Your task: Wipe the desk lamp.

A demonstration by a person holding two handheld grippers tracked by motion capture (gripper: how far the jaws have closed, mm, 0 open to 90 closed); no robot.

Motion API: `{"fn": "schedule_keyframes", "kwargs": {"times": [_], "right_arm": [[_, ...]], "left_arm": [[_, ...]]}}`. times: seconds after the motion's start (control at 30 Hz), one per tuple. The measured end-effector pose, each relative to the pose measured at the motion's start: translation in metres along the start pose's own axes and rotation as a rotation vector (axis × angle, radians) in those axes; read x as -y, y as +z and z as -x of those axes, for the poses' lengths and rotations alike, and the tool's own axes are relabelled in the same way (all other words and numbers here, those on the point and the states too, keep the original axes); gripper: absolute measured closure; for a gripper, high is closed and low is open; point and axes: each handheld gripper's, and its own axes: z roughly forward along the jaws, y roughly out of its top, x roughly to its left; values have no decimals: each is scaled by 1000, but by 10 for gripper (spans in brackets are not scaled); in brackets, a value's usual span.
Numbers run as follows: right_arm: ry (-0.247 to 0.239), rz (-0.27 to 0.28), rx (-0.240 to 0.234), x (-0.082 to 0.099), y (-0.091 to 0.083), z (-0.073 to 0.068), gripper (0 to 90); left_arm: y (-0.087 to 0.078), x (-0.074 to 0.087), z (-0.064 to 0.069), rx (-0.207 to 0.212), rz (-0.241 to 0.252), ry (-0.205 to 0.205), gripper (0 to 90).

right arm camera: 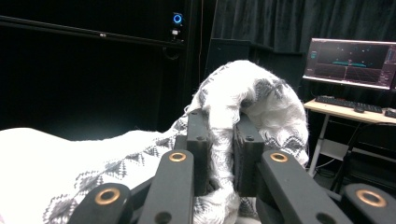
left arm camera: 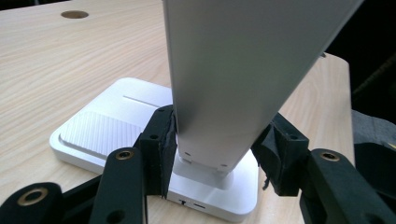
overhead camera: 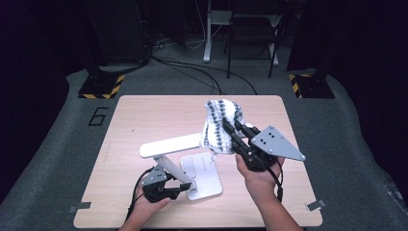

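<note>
A white desk lamp stands on the wooden table (overhead camera: 144, 115): flat base (overhead camera: 204, 175), slanted arm (overhead camera: 168, 168) and long head (overhead camera: 168, 146). My left gripper (overhead camera: 185, 186) is low at the foot of that arm. In the left gripper view its pads sit against both sides of the lamp arm (left arm camera: 233, 70) just above the base (left arm camera: 102, 130), so the left gripper (left arm camera: 217, 144) is shut on it. A white and grey knitted cloth (overhead camera: 219, 125) hangs over the head's right end. My right gripper (overhead camera: 227, 126) is shut on a fold of the cloth (right arm camera: 252, 93), pinched between its pads (right arm camera: 223, 140).
Two stands with yellow-black striped feet (overhead camera: 101, 86) (overhead camera: 310, 86) sit on the floor beyond the table, with cables and chair legs between them. A small round hole (left arm camera: 74, 14) marks the tabletop. A lit monitor (right arm camera: 350, 60) stands on a desk far off.
</note>
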Motion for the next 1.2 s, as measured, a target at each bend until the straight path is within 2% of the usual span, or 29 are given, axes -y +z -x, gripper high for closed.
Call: {"fn": "schedule_keyframes", "kwargs": {"times": [0.13,0.3,0.43,0.53,0.6,0.73,0.97,1.2], "right_arm": [[1,-6,9,-1,1,5,799],[-9,-9,22,-3,0,10,798],[-14,-6,40,-8,-2,16,798],[-22,-3,63,-11,-6,23,798],[-28,2,76,-13,-9,27,798],[-61,-19,104,-13,-12,31,798],[-99,-53,122,0,-10,30,800],[-66,-52,118,6,-9,29,802]], "left_arm": [[-1,-1,0,27,3,4,502],[1,-6,-1,33,25,12,493],[1,-9,-2,41,17,9,497],[1,-9,-1,36,20,7,504],[0,-11,1,15,5,30,515],[1,-11,3,-1,5,44,525],[1,-12,4,-2,-7,48,527],[1,-12,4,-6,-8,45,527]]}}
